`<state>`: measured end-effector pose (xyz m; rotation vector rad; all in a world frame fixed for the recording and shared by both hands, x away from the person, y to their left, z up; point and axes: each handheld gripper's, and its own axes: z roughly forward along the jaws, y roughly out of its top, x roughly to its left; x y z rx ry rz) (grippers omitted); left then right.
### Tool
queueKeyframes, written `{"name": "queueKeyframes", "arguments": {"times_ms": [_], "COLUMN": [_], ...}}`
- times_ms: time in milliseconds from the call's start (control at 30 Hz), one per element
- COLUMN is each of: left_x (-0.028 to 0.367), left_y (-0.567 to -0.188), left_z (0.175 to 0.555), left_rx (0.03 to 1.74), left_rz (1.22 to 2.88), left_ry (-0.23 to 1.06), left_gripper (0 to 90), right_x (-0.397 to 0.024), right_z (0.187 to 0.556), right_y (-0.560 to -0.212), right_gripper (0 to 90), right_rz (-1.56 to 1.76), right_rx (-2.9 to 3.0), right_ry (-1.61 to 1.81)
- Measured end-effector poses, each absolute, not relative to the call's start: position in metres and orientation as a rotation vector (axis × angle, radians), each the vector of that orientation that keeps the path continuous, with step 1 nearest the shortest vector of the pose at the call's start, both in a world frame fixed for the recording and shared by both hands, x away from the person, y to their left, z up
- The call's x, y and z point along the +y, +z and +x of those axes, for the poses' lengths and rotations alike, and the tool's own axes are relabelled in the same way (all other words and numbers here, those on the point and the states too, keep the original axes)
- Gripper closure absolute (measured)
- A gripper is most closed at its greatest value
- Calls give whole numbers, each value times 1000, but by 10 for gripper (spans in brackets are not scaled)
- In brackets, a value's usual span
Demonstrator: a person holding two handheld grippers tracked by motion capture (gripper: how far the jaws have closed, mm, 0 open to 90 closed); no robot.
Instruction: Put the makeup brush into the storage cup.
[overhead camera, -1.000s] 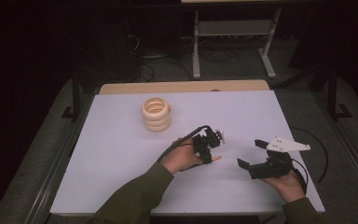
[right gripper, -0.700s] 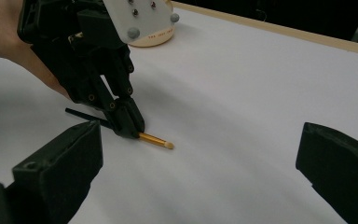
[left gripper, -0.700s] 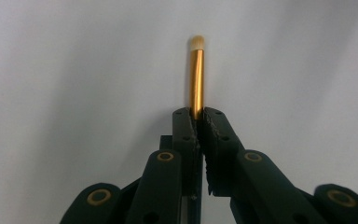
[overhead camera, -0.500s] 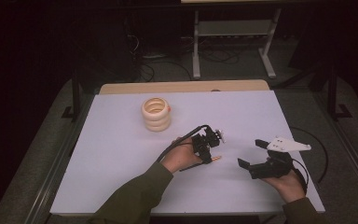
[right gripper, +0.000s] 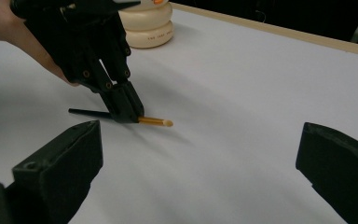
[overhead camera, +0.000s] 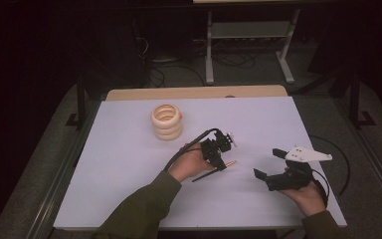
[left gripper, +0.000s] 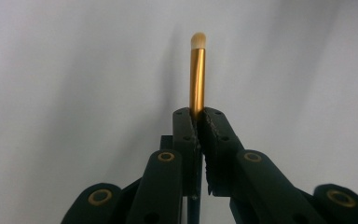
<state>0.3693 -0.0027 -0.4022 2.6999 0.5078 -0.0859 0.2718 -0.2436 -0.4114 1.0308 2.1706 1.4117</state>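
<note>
A slim brush with a black handle, gold ferrule and pale tip lies nearly flat, low over the white table. My left gripper is shut on it at the start of the ferrule. In the left gripper view the jaws pinch the brush, whose tip points away. The right gripper view has the left gripper holding the brush, handle trailing left. My right gripper stands open to the right, empty; its jaws are spread wide.
A stack of three cream rings stands at the back left of the table, also behind the hand as the ring stack. A wooden strip edges the far side. A cable loops off the right edge.
</note>
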Motion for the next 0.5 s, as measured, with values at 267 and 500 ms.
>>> {"name": "queueKeyframes", "arguments": {"times_ms": [267,500], "left_x": [7,16], "left_y": [-390,-379], "left_z": [370,368], "left_rx": [495,488], "left_rz": [2653,2598], "left_ry": [-88,-91], "left_gripper": [844,844], "right_x": [-244,-244], "right_z": [272,272], "right_y": [-411,-411], "right_gripper": [0,0], "right_rz": [1031,1032], "right_rx": [2175,2171], "right_ry": [1409,1412]}}
